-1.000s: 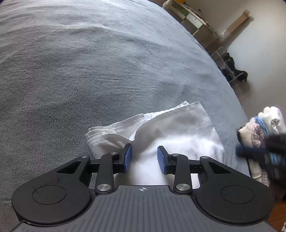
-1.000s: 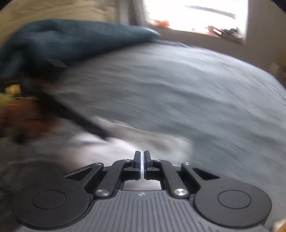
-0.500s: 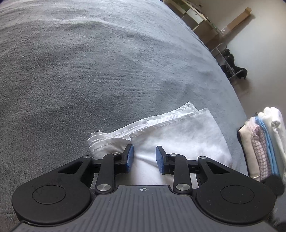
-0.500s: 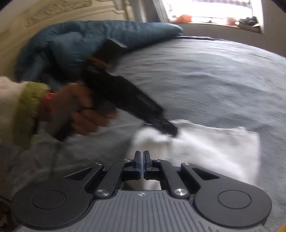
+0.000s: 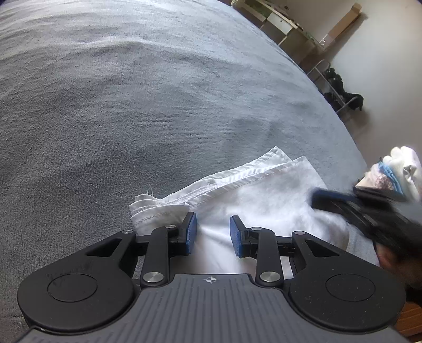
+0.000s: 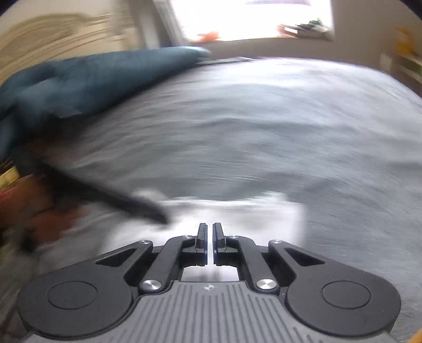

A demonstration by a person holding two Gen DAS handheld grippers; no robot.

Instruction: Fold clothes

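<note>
A folded white cloth [image 5: 266, 208] lies on the grey bed [image 5: 137, 105], near its edge, with hemmed layers stacked at its far side and a bunched corner at its left. In the right wrist view the same cloth [image 6: 237, 216] shows as a pale, blurred patch just ahead of the fingers.

The left hand-held gripper [image 5: 210, 232] hangs over the near part of the cloth, angled downward. Its blue pads [image 5: 190, 232] stand a narrow way apart, with white fabric showing in the gap below them; the pads do not press on anything. Whether the fingertips touch the cloth cannot be told.

The right hand-held gripper [image 6: 210, 241] has only a thin slit between its fingers, and its jaws are opening a little at this moment. Nothing is between them. In the left wrist view it [image 5: 316, 199] comes in from the right as a dark, blurred shape, its tip over the right side of the cloth. The right wrist view is smeared, and the left hand-held gripper [image 6: 155, 213] appears there as a dark streak from the left, ending at the cloth.

A stack of folded clothes [image 5: 395, 171], white, blue and patterned, sits at the bed's right edge, beyond the right gripper. A teal blanket [image 6: 87, 79] is heaped at the far left of the bed. A window [image 6: 250, 18] glares bright behind the bed.
</note>
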